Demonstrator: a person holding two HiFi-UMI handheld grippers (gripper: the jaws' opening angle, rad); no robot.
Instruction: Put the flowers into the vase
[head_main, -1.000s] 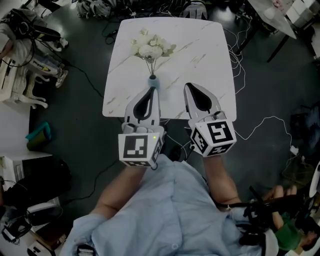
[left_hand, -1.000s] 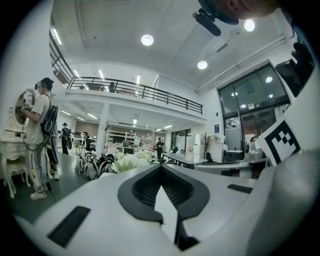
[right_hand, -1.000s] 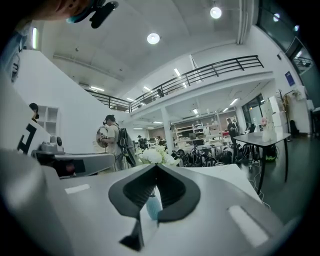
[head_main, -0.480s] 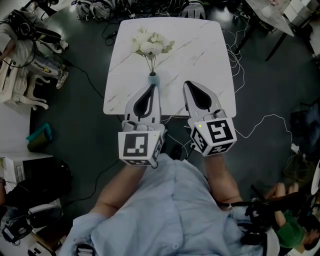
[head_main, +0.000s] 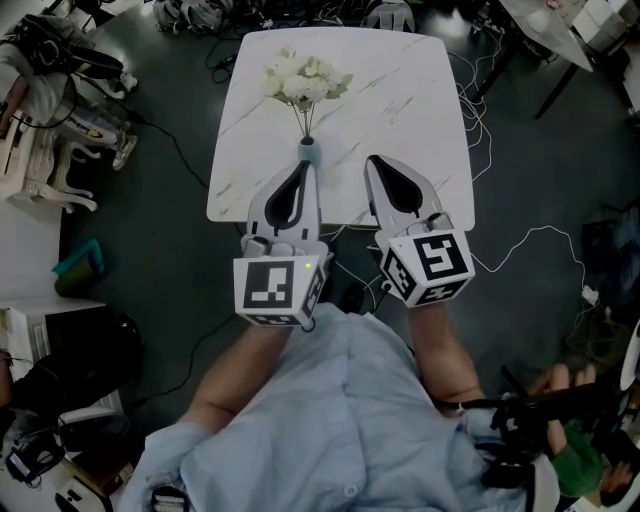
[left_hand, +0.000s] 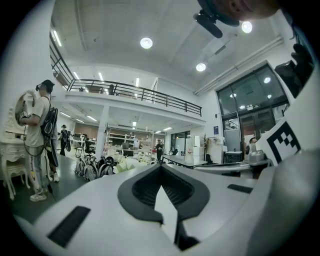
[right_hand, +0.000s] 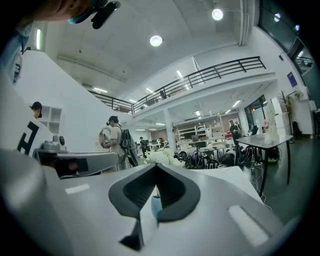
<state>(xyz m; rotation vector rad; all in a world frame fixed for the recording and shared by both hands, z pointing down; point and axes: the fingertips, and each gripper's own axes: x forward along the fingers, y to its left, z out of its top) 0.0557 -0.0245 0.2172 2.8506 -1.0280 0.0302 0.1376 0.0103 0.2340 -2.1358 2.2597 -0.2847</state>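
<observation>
Since the white artificial flowers (head_main: 303, 85) already stand in the small pale-blue vase (head_main: 309, 152), I judge the task done; my left gripper (head_main: 303, 170) and right gripper (head_main: 374, 163) are closed, empty.

- left gripper (head_main: 305, 168) held about level and pointing forward; jaws together, nothing between them; its marker cube (head_main: 272, 290) faces up
- right gripper (head_main: 373, 162) just beside it, roughly parallel; jaws likewise closed and empty
- forearms (head_main: 440, 355) drawn in close to the torso (head_main: 340, 430)
</observation>
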